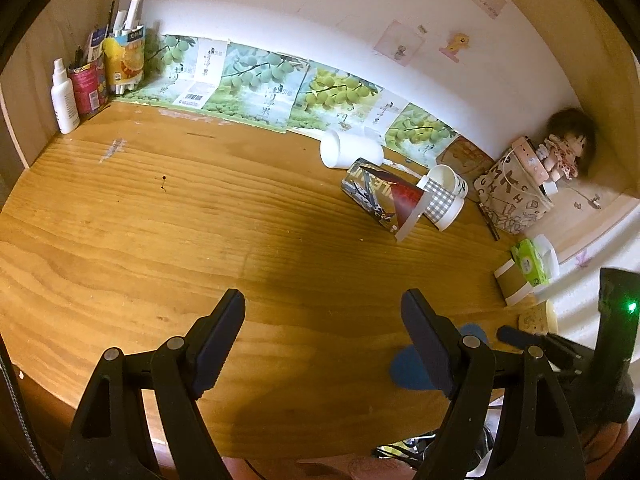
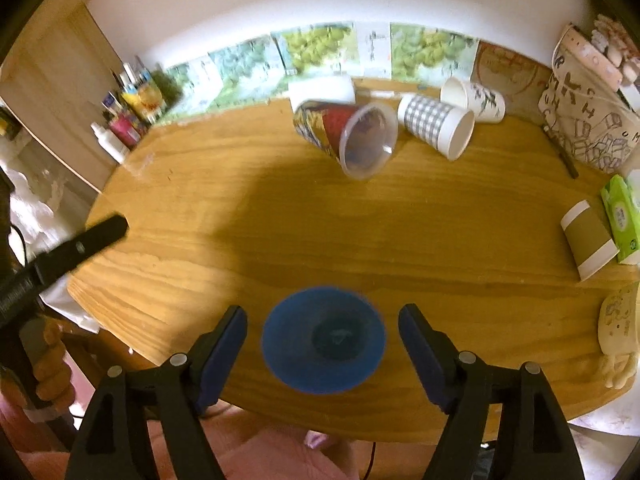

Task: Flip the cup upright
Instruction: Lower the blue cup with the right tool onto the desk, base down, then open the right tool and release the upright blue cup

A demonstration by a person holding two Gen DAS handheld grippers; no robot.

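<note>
Both hand-held grippers, left (image 1: 323, 340) and right (image 2: 322, 344), gape over wooden table (image 1: 160, 220).

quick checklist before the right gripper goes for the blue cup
1. Right gripper open: ok, both fingers spread wide with nothing held.
2. Blue cup lined up between the fingers: ok, it sits in the gap in the right wrist view.
3. Cup's pose: cannot tell, the image is blurred; it may be lying with its mouth toward the camera, or standing.
4. Fingers touching the cup: cannot tell, though a gap shows on each side.
5. Left gripper out of the way: ok, open and empty, off to the cup's left.
6. Space on the table around the cup: ok, the printed clear cup and checked cup lie further back.
</note>
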